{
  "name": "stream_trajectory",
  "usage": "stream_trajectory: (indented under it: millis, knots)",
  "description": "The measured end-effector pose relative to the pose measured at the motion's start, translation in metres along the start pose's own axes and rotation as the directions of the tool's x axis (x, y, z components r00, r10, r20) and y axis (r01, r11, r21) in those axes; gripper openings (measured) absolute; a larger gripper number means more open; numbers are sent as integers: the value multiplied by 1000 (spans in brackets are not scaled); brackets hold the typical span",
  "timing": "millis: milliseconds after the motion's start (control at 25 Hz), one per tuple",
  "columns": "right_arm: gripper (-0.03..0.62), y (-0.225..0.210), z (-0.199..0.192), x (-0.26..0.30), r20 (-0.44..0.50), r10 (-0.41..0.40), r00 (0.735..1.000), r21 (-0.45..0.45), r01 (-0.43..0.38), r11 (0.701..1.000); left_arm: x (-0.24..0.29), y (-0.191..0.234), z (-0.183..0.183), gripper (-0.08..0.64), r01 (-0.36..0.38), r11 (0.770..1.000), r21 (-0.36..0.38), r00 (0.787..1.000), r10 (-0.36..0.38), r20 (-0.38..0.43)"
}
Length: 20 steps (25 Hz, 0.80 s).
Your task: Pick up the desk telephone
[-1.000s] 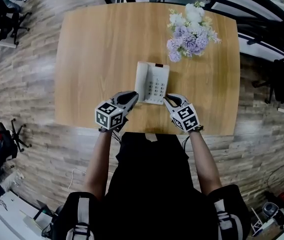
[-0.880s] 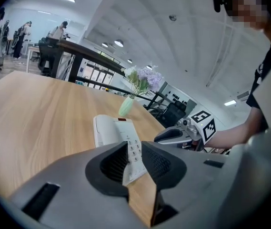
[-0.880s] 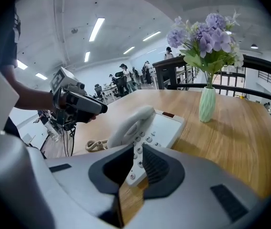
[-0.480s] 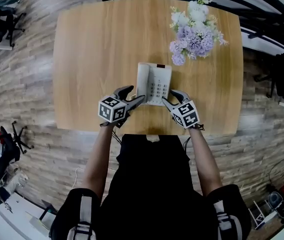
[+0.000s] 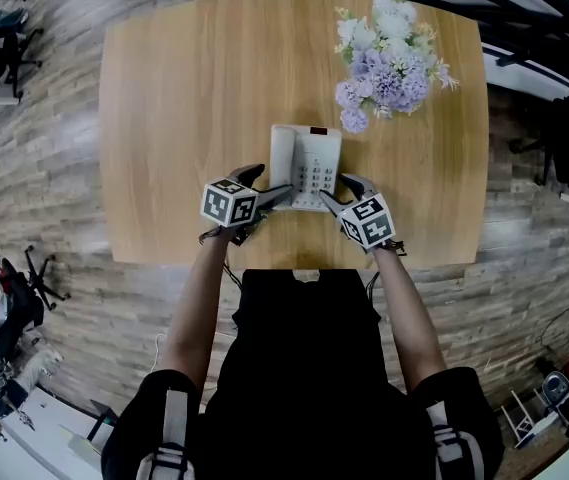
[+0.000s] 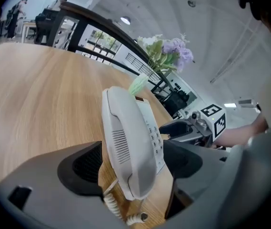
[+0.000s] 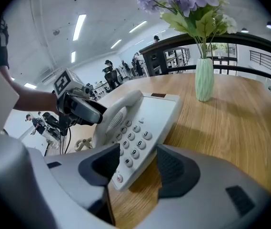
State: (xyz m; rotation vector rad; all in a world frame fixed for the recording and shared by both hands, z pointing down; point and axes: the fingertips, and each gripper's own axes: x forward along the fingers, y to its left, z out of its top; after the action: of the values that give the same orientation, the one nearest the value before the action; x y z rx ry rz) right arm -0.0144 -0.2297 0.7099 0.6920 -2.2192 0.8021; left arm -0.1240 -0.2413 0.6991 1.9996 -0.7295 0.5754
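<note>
A white desk telephone (image 5: 306,166) lies on the wooden table (image 5: 184,98), handset on its left side, keypad on the right. My left gripper (image 5: 267,190) is at the phone's near left corner. In the left gripper view its jaws have just been opening and stand wide around the handset (image 6: 125,137)'s near end, and the pads do not press on it. My right gripper (image 5: 335,192) is at the near right corner. Its jaws have also just been opening and straddle the keypad corner (image 7: 130,151) without gripping.
A pale green vase of purple and white flowers (image 5: 389,58) stands just beyond the phone's far right. The phone's coiled cord (image 6: 118,209) trails by the near edge of the table. Office chairs and a dark railing surround the table on the wood floor.
Both grippers came forward and down to the phone's near end. Their jaws went from shut to wide open, each now around a near corner of the phone.
</note>
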Motion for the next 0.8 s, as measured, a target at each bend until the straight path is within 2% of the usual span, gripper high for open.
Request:
stream_trajectory:
  millis: [80,200,400,640,800]
  knots:
    - [241,-1,0,3,-2,-4,1000,6,4,1000,2,2,3,380,32,999,-39,999,-31,17]
    - [241,-2,0,5,-2,-11,1000,4,11,1000,6,2,6,380,68,996,-54,997,-67,23]
    - [242,-5,-2,8,7,-7,1000,53,7,999,15,4,9,380,73,996,-59,997,-72,17]
    - [242,-6,2,11,36,-8,999,131,3,991,21,3,1,380,84,996,-34,996,-85,-35]
    - [242,-10,6,14,73,-15,997,198,0,980,26,5,1,380,82,996,-43,996,-83,-33]
